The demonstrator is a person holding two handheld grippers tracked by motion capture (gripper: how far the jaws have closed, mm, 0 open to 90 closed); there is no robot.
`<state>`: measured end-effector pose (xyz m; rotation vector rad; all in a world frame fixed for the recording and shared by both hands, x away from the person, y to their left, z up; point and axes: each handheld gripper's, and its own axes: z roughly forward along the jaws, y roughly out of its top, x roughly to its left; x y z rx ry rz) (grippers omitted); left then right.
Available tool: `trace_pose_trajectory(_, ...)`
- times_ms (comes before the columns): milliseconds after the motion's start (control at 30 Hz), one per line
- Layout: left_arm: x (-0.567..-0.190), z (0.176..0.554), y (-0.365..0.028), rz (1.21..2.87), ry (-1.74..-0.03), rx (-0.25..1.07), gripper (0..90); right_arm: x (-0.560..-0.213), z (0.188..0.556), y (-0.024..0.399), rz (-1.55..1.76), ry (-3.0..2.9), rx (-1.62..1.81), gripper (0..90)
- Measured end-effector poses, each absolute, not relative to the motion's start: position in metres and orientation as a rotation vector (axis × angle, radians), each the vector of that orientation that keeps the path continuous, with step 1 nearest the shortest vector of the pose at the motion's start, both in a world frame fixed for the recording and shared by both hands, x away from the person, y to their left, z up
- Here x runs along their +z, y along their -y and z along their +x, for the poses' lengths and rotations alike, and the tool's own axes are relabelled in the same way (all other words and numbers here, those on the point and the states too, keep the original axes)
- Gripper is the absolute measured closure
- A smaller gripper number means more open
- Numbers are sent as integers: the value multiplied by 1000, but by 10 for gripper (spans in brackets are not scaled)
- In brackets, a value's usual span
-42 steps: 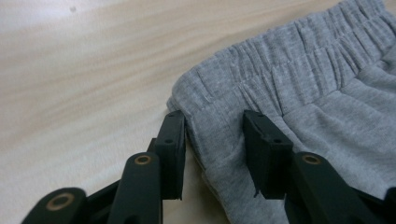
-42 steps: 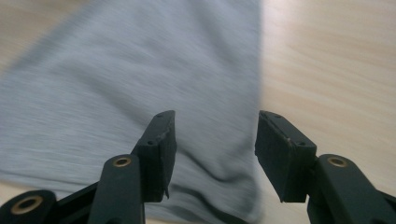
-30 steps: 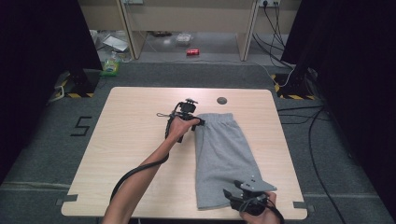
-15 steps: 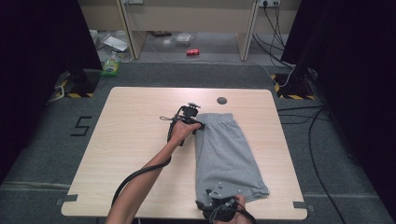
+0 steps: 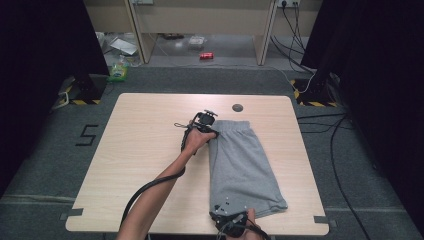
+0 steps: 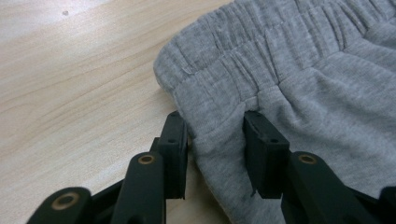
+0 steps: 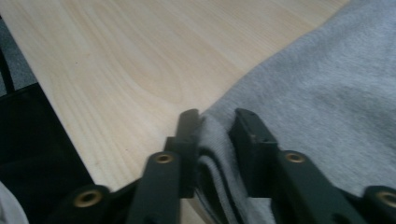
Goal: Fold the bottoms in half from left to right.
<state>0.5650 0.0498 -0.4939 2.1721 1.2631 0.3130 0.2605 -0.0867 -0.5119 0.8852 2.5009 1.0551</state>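
The right gripper (image 5: 231, 216) is at the near edge of the light wooden table (image 5: 150, 165), at the hem corner of the grey folded cotton shorts (image 5: 242, 165). In the right gripper view its black jaws have just been closing, and a fold of the hem (image 7: 212, 140) stands between them; the pads seem to press on the cloth from both sides. The right hand (image 5: 250, 222) comes from under the table edge, low and almost level, so the jaws slide in along the wood.

The shorts lie flat on the right half of the table, with the hem near and the elastic waistband far.

At the far left corner of the shorts, the left gripper (image 5: 210, 127) has also just been closing. In the left gripper view the cloth just below the waistband (image 6: 219, 135) is bunched between the two pads, and a small pleat rises there, so I judge it is gripped. The left forearm (image 5: 160, 185) reaches diagonally over the wood beside the shorts, with the wrist bent down.

To do this step well, both grips should catch all layers of the edge before lifting. Then both hands should rise together, so the left side does not sag or twist.
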Motion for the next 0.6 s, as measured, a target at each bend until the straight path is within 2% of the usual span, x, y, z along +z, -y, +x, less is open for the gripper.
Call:
trace_pose_trajectory(67, -494, 565, -50, 2172, -1260, 313, 640, -512, 263, 87, 891, -2501, 1056, 778)
trace_pose_trajectory(200, -494, 565, -53, 2178, -1239, 326, 671, -512, 268, 83, 900, -2512, 1097, 817)
trace_pose_trajectory(600, -492, 563, -101, 2230, -1225, 372, 689, -514, 283, 28, 855, -2614, 1194, 829)
